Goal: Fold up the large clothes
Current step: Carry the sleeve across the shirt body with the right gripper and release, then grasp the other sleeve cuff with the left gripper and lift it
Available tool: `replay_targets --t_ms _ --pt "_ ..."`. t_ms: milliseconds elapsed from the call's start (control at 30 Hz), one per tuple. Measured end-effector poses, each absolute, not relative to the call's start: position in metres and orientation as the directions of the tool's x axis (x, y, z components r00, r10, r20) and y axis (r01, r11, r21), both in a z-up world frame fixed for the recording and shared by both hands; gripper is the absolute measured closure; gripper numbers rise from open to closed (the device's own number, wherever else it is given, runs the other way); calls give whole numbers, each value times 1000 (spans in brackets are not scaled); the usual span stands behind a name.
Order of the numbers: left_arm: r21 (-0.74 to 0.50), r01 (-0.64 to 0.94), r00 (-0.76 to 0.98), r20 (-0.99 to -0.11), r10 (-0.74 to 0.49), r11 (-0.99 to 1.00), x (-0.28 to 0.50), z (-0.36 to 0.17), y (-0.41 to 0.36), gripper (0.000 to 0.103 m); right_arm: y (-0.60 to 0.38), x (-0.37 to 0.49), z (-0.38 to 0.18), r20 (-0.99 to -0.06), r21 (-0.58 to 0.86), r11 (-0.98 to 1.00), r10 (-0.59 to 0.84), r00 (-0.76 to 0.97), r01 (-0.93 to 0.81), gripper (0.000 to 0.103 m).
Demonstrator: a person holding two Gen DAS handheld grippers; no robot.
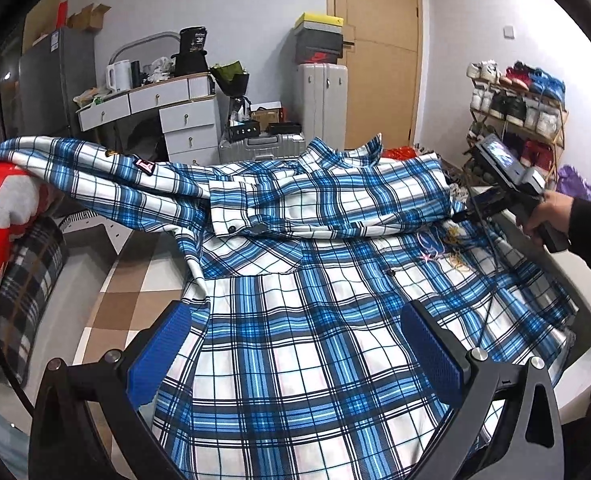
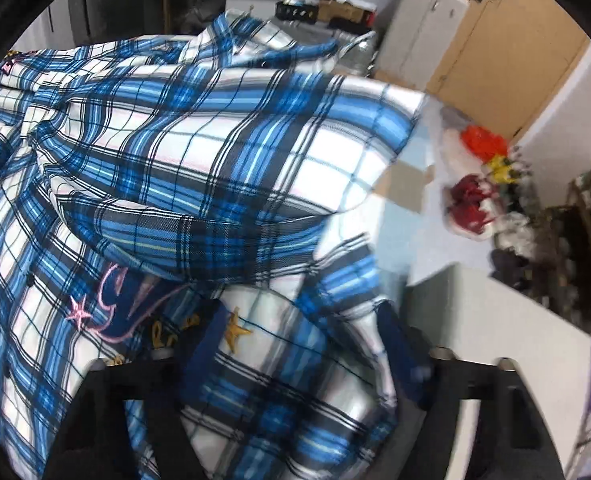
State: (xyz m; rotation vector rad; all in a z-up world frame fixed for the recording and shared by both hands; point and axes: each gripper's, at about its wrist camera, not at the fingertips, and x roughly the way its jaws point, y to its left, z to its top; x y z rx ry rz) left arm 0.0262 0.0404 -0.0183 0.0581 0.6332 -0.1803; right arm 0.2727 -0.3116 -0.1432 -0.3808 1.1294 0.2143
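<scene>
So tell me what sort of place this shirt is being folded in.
Most likely a lived-in room at home, used for storage: a shoe rack loaded with sneakers, suitcases by the wooden door, and a cluttered white dresser.

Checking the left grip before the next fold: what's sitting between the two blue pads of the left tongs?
In the left wrist view, the plaid shirt lies between the left tongs; the blue pads stand wide apart, not pinching it.
</scene>
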Motion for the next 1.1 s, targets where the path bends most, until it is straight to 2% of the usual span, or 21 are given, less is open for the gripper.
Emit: replay_targets --t_ms 100,133,400,600,633,667,700,733,767,833,900,1100 --pt "20 189 791 -596 -140 982 25 -20 38 1 -315 284 -151 -913 -177 932 -36 407 -316 72" --pt "21 189 790 -597 -139 982 25 -19 37 1 -317 288 -153 -916 -164 940 -32 400 -300 95" --pt "-15 181 787 -598 -154 983 25 -17 44 1 -343 278 -127 -865 -118 986 -43 500 -119 98" --pt "-21 187 788 -594 -163 982 23 -15 42 1 -336 263 -136 -923 -182 973 -118 366 -144 97" --pt "-22 188 787 -594 -164 982 24 -15 42 1 -334 261 -136 -924 -189 970 -122 363 -155 91" --pt "-22 190 788 -593 -166 981 23 -15 41 1 -331 261 -133 -925 -187 969 -117 361 -165 72" --pt "-20 192 789 -591 -166 981 23 -14 41 1 -330 260 -129 -924 -170 971 -98 369 -166 60" --pt "-19 192 791 -589 -166 981 22 -14 41 1 -327 257 -115 -907 -118 980 -41 419 -160 38" --pt "-17 192 792 -587 -165 981 21 -14 40 1 -325 255 -106 -889 -87 984 -7 458 -154 23" --pt "-16 193 793 -587 -165 981 22 -14 40 1 -316 256 -82 -826 8 987 98 556 -161 12" --pt "-20 192 790 -590 -166 981 22 -14 40 1 -301 268 -75 -798 63 980 163 580 -189 11" --pt "8 186 795 -589 -146 983 22 -16 41 1 -248 341 -117 -856 -7 987 77 511 -160 11"
